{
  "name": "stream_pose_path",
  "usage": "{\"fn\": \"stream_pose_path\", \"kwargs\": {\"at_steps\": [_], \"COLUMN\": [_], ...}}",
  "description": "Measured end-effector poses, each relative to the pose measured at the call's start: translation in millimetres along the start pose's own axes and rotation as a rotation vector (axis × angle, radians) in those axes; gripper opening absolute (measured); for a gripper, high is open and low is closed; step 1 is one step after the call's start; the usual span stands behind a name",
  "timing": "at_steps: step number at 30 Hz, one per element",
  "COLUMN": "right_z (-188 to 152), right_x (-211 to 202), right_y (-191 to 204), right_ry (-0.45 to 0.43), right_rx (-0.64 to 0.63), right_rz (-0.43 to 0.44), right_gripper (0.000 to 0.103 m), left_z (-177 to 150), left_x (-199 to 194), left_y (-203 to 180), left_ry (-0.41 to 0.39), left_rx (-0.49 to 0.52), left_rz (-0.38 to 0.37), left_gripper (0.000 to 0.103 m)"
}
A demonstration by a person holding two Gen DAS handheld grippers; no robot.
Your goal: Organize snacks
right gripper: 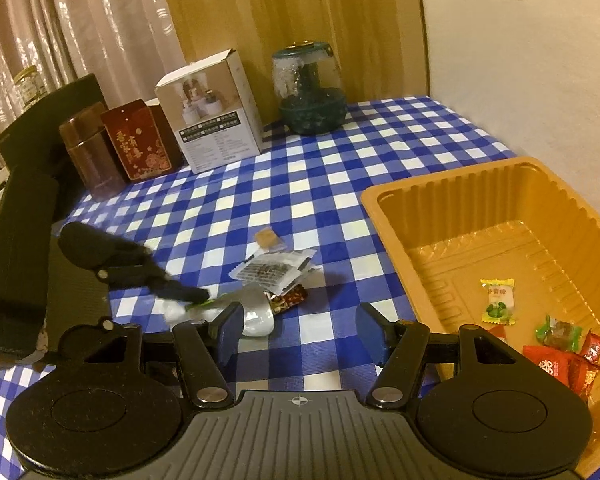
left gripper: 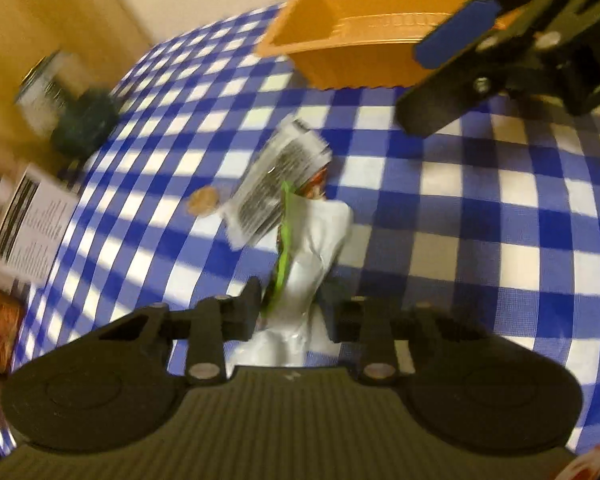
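Left tool [left gripper: 290, 312] around silver packet [left gripper: 320, 248]

The left wrist view is motion-blurred: the glass jar [left gripper: 56, 96] and white box [left gripper: 32, 220] smear, print unreadable; the orange tray [left gripper: 340, 60] is part-hidden behind the right gripper [left gripper: 440, 76]; red snack packets [right gripper: 572, 364] run behind the gripper body.

Tablecloth [right gripper: 340, 168] – blue and white check. Tray [right gripper: 496, 184] orange, ribbed walls. In tray: red wrappers [right gripper: 548, 364], green-edged one [right gripper: 560, 332], yellow and white candy [right gripper: 498, 300]. On cloth: silver packet [left gripper: 320, 248] with lime green strip, clear pack [right gripper: 276, 270] with dark print, tan cube [right gripper: 267, 238]. Back row – white box [right gripper: 212, 120], dark red tin [right gripper: 138, 140], brown canister [right gripper: 86, 148], teal-based jar [right gripper: 310, 92]. Gripper pads [right gripper: 228, 328] blue, bodies black.
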State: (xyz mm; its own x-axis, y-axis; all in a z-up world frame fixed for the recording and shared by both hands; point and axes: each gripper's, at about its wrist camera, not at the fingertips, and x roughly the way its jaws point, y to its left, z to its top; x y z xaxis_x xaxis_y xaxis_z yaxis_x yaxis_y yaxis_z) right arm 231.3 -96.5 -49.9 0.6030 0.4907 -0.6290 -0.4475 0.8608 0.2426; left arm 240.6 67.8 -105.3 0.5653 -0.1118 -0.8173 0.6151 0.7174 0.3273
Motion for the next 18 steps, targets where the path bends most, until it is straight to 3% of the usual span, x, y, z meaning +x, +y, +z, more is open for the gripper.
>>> {"fn": "stream_pose_path", "kwargs": {"at_steps": [8, 18], "right_z": [1.0, 3.8], "right_x": [-3.6, 17.3], "right_y": [5.6, 34.1], "right_ry": [-0.017, -0.019], "right_rx": [-0.007, -0.159], "right_rz": [0.011, 0.038], "right_gripper": [0.063, 0.063], "left_z": [-26.2, -47.3], "left_x": [-32.5, -67.3], "left_y": [-0.7, 12.2], "left_ry": [-0.016, -0.003], "left_rx": [-0.376, -0.782], "left_rz": [0.005, 0.126], "left_gripper": [0.025, 0.025]}}
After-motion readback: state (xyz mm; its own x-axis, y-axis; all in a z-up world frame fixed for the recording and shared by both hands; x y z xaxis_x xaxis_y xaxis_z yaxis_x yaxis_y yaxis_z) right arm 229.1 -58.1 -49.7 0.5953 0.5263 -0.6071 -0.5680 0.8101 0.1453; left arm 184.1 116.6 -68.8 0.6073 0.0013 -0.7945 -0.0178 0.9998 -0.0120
